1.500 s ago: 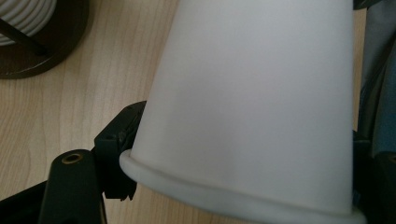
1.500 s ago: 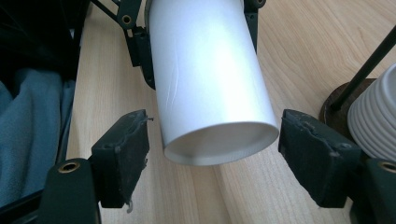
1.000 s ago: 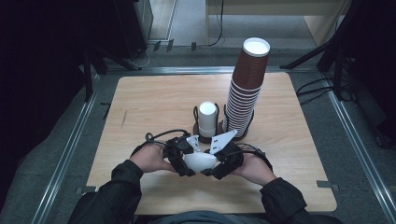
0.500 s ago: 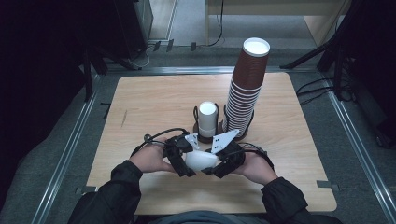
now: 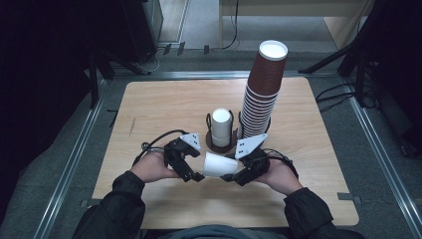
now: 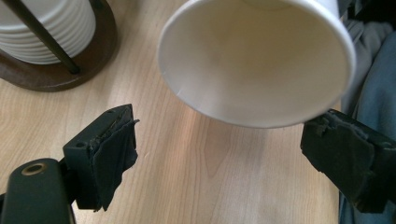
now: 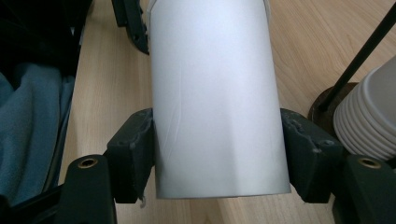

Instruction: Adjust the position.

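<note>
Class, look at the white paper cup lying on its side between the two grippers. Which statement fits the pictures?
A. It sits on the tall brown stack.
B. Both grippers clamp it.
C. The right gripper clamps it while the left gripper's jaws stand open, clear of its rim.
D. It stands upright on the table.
C: the right gripper presses both pads on the white paper cup, while the left gripper is open with nothing between its pads.

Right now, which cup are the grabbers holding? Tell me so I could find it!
Find the wooden table, then the tall brown cup stack at its back. Nearer the person, the right gripper clamps a single white paper cup. Unlike the white cups in the holder, it lies sideways, off the table, alone, mouth toward the left gripper.
</note>
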The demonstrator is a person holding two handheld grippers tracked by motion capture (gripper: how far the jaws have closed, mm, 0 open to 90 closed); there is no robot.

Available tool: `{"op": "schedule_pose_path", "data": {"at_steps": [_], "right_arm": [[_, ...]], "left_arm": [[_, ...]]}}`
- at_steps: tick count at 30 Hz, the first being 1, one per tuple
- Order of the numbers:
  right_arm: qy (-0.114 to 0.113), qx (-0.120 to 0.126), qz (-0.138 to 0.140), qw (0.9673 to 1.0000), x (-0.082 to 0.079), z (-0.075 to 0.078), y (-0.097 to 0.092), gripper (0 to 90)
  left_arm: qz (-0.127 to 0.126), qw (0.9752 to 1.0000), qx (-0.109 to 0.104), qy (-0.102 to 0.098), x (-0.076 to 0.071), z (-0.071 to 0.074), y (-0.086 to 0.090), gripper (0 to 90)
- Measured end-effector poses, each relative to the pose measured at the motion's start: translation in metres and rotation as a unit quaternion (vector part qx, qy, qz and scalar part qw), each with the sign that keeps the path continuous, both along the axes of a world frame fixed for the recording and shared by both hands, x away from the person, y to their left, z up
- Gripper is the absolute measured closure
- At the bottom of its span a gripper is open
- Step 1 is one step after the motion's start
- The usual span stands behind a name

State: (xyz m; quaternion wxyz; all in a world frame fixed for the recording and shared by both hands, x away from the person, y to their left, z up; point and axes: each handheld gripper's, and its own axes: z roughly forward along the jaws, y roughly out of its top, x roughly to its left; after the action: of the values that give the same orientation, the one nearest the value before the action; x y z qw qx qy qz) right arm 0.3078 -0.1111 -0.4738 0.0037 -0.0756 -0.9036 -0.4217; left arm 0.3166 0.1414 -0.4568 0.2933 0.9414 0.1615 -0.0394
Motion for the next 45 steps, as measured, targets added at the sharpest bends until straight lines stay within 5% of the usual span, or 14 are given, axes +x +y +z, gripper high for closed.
{"op": "schedule_pose_path", "data": {"at_steps": [13,15,23,35,45], "right_arm": [[-0.005,0.019,-0.002,0.9998,0.0,0.002,-0.007,32.5],[-0.003,0.027,0.003,0.9996,-0.002,0.003,-0.007,32.5],[0.008,0.056,0.012,0.9983,-0.002,0.005,-0.007,32.5],[0.028,0.081,0.022,0.9961,-0.003,0.007,-0.007,33.0],[0.035,0.083,0.025,0.9956,-0.004,0.008,-0.006,33.2]], "left_arm": [[0.011,0.9982,-0.059,-0.004,-0.004,0.005,0.001,6.6],[0.009,0.996,-0.088,0.014,-0.004,0.005,-0.001,6.6],[-0.001,0.9913,-0.13,0.021,-0.006,0.007,-0.007,7.5],[-0.008,0.9881,-0.15,0.032,-0.006,0.01,-0.004,22.0],[-0.016,0.989,-0.145,0.025,-0.009,0.014,-0.001,25.0]]}}
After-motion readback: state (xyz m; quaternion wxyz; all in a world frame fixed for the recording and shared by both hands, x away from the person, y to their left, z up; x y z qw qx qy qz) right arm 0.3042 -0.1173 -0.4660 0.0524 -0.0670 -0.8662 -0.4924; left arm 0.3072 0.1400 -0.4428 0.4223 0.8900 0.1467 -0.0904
